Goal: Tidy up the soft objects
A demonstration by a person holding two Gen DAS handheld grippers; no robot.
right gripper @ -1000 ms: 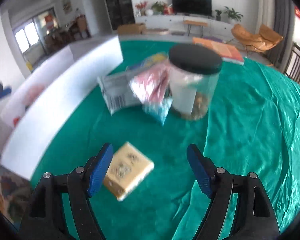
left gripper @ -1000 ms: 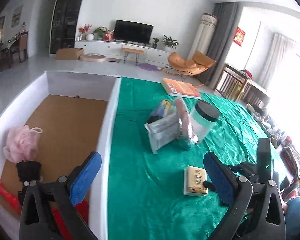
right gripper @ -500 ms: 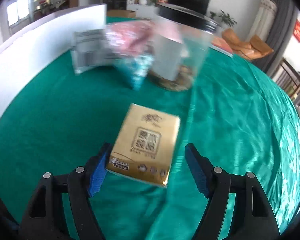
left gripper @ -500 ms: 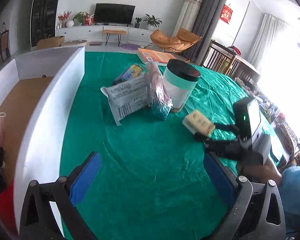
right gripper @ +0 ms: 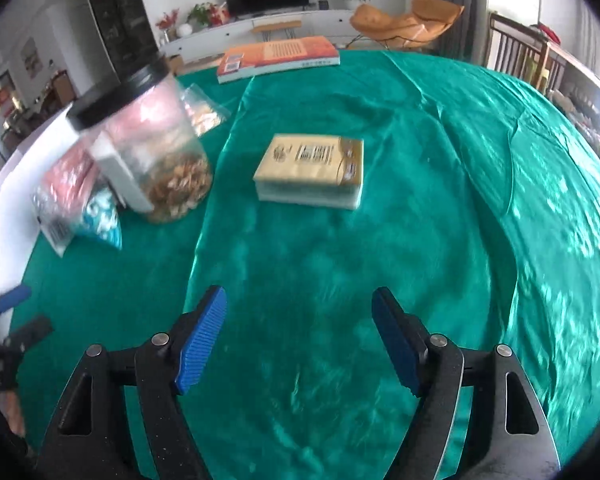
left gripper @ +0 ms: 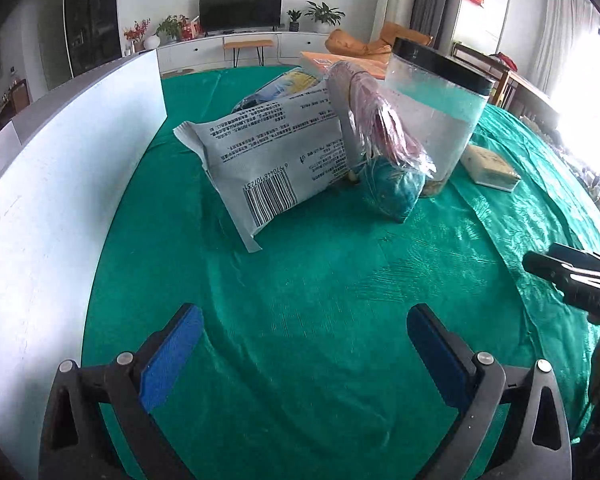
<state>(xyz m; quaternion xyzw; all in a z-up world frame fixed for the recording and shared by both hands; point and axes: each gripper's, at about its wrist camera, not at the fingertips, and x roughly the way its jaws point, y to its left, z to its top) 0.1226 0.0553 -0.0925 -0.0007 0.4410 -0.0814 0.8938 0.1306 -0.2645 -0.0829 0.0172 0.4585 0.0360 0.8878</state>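
Now the flat gold-wrapped tissue pack sits free on the green-clothed tabletop, at 12 o'clock of the right claw, released a moment ago; its jaws are opening, empty. Left claw spread, empty, now nearing the white crinkly barcode pouch, probably next.

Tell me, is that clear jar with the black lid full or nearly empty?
Mostly empty. The clear jar stands upright with its black lid on, and brownish contents fill only its bottom part; what they are, I cannot tell.
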